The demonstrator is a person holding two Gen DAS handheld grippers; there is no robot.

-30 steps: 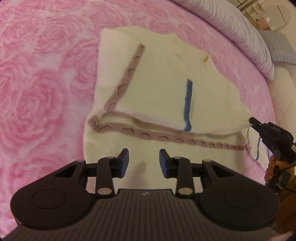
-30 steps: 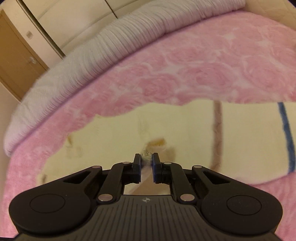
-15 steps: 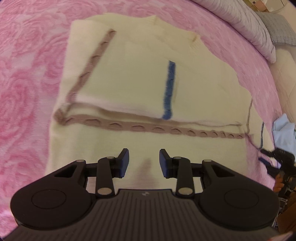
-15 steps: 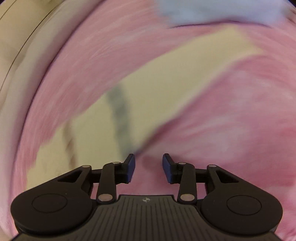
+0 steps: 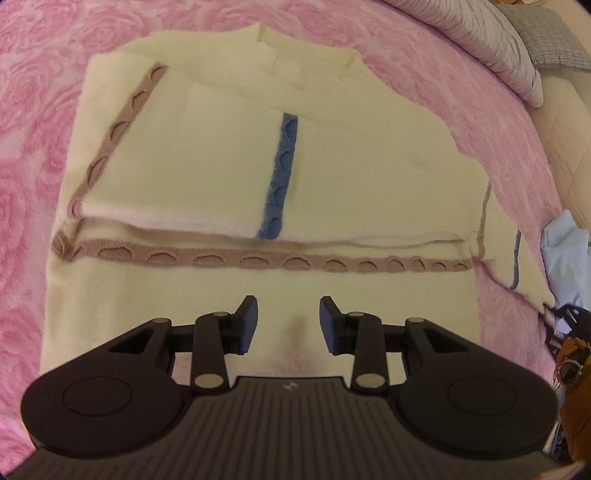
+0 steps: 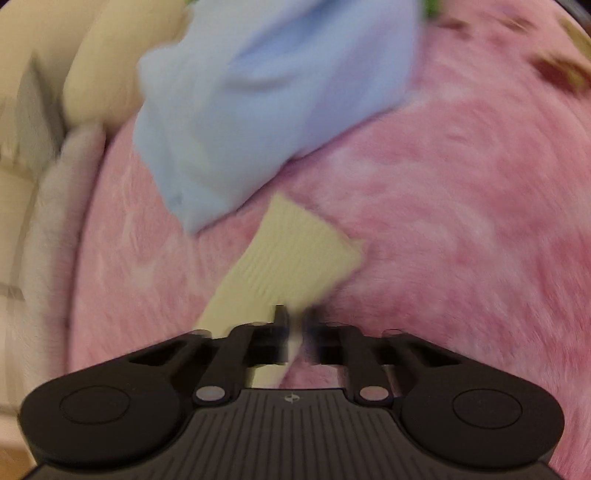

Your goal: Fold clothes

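Since a second ago your right gripper swung to the cream sweater's ribbed cuff, jaws pinching it; left gripper jaws spread. Soft, light knit: hold the cuff.

Sweater on blanket; shirt right; pillows behind.

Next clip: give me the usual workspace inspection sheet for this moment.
Surface: pink rose-patterned blanket.
Job's things: cream sweater lying partly folded, sleeve cuff sticking out.
Clutter: light blue garment beside the cuff.
Grippers: left gripper open above the sweater; right gripper blurred, nearly closed at the cuff, grasp unclear.
Cables: nothing seen.
Surroundings: striped grey bedding along the far edge.
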